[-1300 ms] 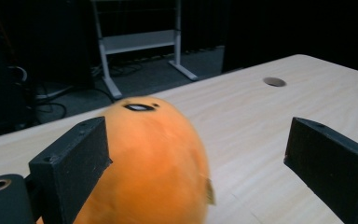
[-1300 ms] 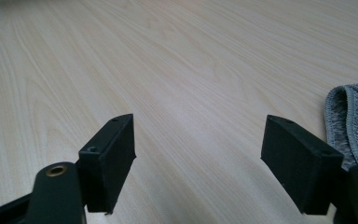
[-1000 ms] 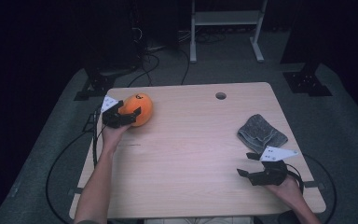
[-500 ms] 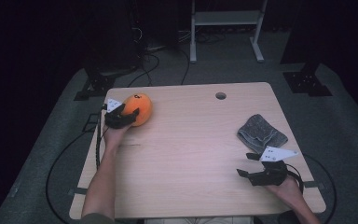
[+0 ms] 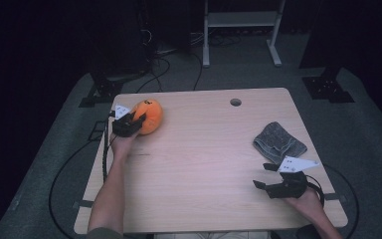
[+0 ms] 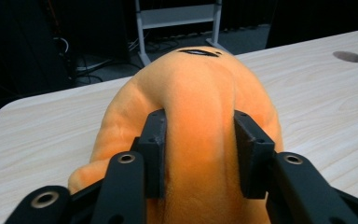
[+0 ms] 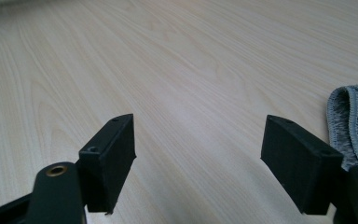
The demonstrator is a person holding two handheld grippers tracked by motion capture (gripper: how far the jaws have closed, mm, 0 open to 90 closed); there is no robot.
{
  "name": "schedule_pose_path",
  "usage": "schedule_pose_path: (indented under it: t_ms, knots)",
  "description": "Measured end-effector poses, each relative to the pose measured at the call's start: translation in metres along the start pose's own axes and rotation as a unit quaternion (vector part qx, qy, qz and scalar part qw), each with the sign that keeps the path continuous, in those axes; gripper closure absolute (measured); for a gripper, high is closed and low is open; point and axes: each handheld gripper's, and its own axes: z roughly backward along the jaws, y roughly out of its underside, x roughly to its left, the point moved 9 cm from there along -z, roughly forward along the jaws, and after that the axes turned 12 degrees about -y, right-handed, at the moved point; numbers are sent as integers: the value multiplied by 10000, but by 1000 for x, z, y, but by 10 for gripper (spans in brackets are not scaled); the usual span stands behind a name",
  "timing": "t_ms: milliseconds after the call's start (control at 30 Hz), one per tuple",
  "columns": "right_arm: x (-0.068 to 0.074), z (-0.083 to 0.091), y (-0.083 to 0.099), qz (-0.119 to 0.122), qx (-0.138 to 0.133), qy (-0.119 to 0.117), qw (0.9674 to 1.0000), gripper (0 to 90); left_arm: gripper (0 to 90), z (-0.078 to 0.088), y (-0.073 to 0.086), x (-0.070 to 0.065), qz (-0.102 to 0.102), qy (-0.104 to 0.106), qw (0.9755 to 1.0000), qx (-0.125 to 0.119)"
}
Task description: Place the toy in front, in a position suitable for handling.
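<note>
A wooden table (image 5: pixel 204 164) is seen from above, with a person's forearms coming in from the bottom edge. At the far left corner sits an orange plush toy (image 5: pixel 148 115), round and soft, with a small dark mark on top. The left gripper (image 5: pixel 135 122) has just been closing on it: a second ago its jaws stood wide beside the toy, and now they pinch it. In the left gripper view, the two black pads (image 6: pixel 154 149) press into the sides of the toy (image 6: pixel 196 121), squeezing up a ridge of orange fabric between them. The jaws are narrowed but not fully together, held apart by the stuffing. The toy has stayed at that corner, resting on the wood and not yet lifted.

The right gripper (image 5: pixel 266 185) rests at the near right side of the table, well apart from the toy. In the right gripper view its jaws stand wide open with nothing between them, only bare tabletop (image 7: pixel 177 84). A folded grey cloth (image 5: pixel 279 143) lies just beyond it, and its edge (image 7: pixel 352 121) appears at the right of that view.

The closing of the left jaws suggests the grasp is now made, so the toy is probably ready to be picked up. Because the grip takes only a fold of soft plush, it may sag or slip when raised.
</note>
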Motion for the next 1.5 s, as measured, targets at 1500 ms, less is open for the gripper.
schedule_pose_path:
  t_ms: [1500]
  knots:
    - [-7, 6, -4, 0, -146, 52, 9999, 245, 649, 104, -23, -170, -806, 2601, 9592, -761]
